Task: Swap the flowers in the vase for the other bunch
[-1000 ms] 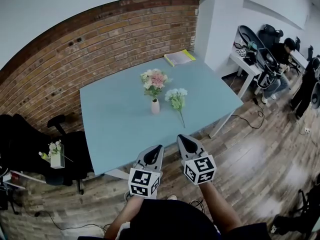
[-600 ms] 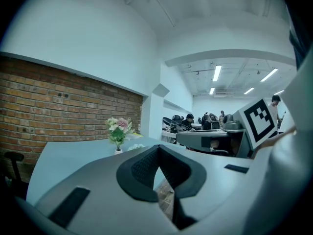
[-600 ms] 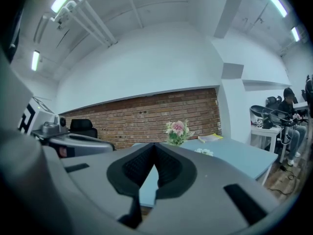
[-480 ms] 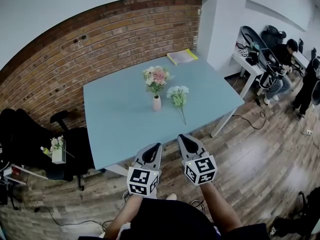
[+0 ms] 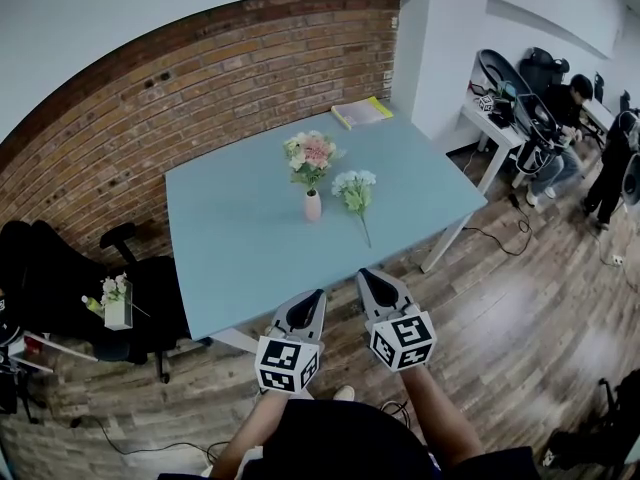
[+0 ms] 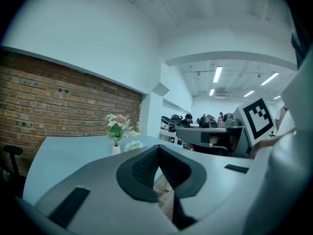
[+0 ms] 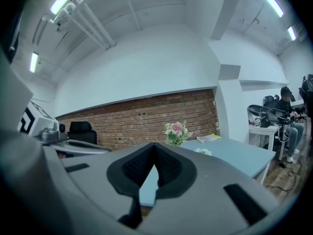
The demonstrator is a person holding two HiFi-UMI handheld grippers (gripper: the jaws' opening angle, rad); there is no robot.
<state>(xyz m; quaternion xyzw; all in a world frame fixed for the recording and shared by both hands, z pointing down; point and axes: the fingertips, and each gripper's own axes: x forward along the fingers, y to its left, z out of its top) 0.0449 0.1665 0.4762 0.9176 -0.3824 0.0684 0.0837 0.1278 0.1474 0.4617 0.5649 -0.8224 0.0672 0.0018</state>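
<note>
At table (image 5: 225,258) centre: small vase (image 5: 313,206) upright, holding pink bunch (image 5: 310,154); white bunch (image 5: 355,192) lying flat just beside, at its 3 o'clock. Well apart at 6 o'clock, beyond the near edge: left gripper (image 5: 317,298) and right gripper (image 5: 364,276), both closed tight, empty.

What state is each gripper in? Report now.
Left gripper: closed, holding nothing.
Right gripper: closed, holding nothing.
</note>
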